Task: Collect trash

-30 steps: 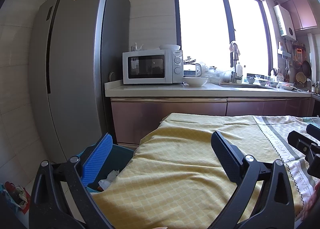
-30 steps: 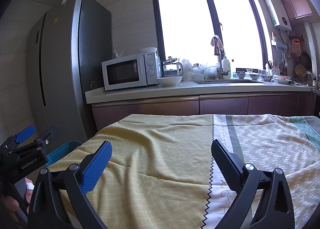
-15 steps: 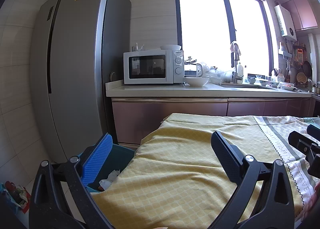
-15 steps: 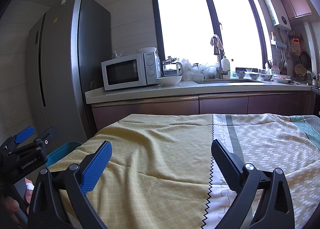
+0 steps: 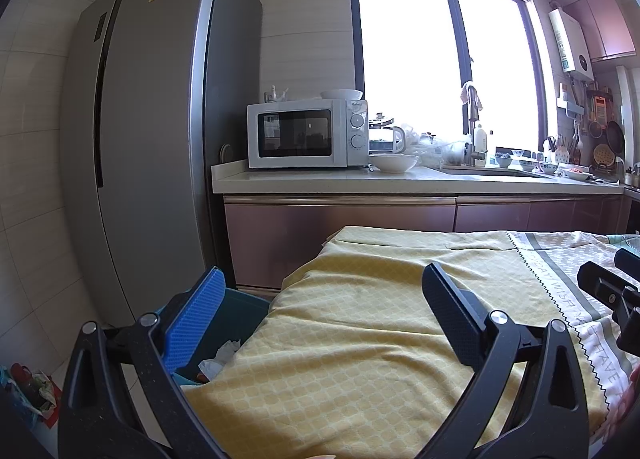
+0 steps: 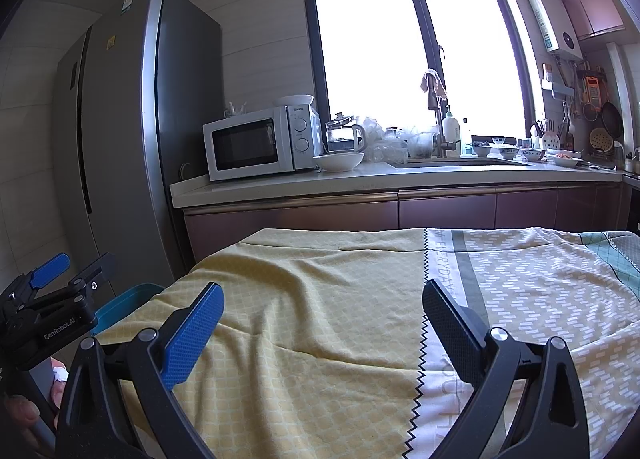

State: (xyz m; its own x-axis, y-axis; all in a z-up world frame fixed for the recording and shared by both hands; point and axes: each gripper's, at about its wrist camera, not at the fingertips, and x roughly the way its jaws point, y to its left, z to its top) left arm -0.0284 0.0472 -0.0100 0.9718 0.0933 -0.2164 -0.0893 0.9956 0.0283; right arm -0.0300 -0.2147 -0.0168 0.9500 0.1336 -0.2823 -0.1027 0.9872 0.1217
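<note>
Both my left tongs (image 5: 320, 315) and right tongs (image 6: 322, 333) gape empty above the yellow tablecloth (image 5: 360, 339). Crumpled tissue (image 5: 222, 355) lies in the teal bin (image 5: 244, 309) beside it; reaching carelessly, I could snag the cloth.

A bin (image 5: 240, 319) sits left of the cloth-covered tabletop (image 5: 360, 339), tissues (image 5: 222, 355) inside. Behind stands a counter (image 5: 400, 179), with a fridge (image 5: 152, 139) to its left.

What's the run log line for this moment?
left gripper: open, empty | right gripper: open, empty | bin: holds paper | tablecloth: bare
</note>
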